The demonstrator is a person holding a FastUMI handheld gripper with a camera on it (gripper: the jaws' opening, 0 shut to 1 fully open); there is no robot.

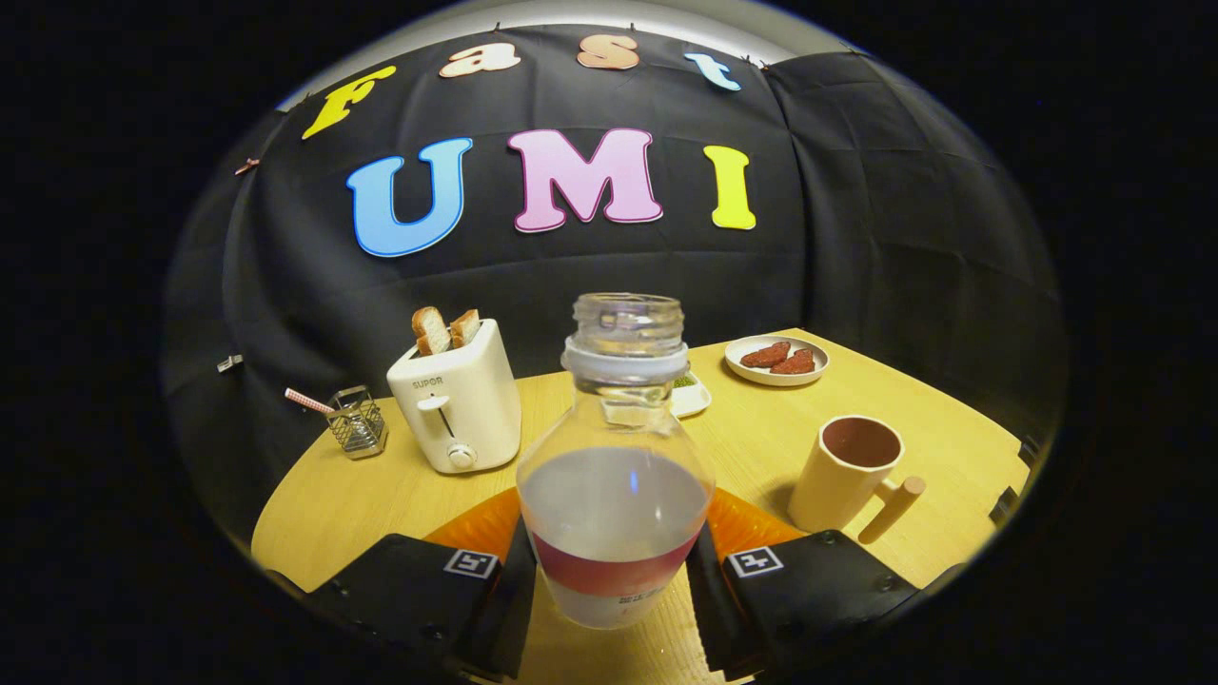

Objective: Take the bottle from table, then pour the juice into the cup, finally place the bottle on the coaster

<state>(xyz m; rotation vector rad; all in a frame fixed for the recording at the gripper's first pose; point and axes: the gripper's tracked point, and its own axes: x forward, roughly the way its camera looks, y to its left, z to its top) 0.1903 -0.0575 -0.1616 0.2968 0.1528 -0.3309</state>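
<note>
A clear, uncapped bottle point(614, 476) with a red label band and pale juice in its lower half stands upright between my fingers. My gripper point(614, 571) is shut on the bottle, one finger pressing each side at the label. An orange coaster point(476, 528) lies on the wooden table point(381, 495) just behind the bottle, its edges peeking out on both sides. A cream cup point(852, 471) with a wooden handle stands ahead and to the right of the fingers, its dark inside visible.
A white toaster point(459, 400) with two bread slices stands ahead on the left. A small wire holder point(357, 421) with a striped straw sits beyond it. A plate point(777, 360) with reddish food sits at the far right. A small white dish point(690, 395) shows behind the bottle.
</note>
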